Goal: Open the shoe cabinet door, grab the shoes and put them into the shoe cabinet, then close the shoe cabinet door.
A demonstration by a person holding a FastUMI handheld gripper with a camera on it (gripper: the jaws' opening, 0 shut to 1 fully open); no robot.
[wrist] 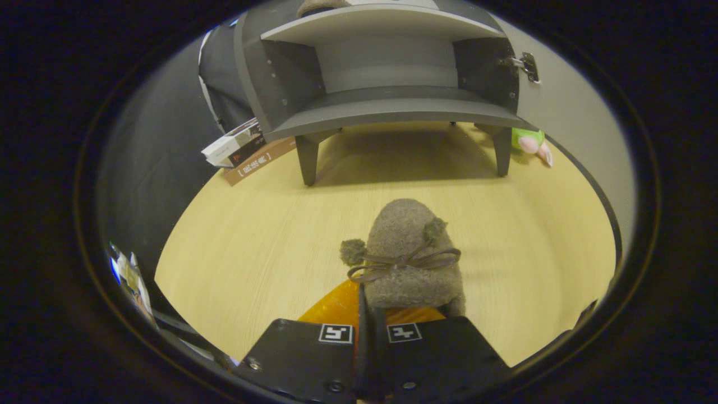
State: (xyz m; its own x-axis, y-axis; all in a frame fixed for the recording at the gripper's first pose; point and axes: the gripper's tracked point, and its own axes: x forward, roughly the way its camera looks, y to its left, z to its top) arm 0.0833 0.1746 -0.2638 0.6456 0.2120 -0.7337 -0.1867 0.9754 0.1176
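Observation:
A grey fuzzy shoe [412, 258] with a brown bow and two pom-poms points toe-first at the cabinet, just ahead of my fingers. Its orange lining [336, 306] shows at the heel. My gripper [370, 317] is shut on the shoe's heel rim, the two fingers nearly touching. Beyond it stands the dark grey shoe cabinet [392, 109] on short legs, with its front open and a bare lower shelf. Its door [566, 118] is swung out to the right, hinge [525, 65] showing. A fuzzy brownish thing [320, 5] sits on the cabinet's top.
The shoe hangs over a light wooden surface [252, 235]. A few books [241, 148] lie stacked by the cabinet's left leg. A green and pink plush toy [530, 143] lies by its right leg, under the open door.

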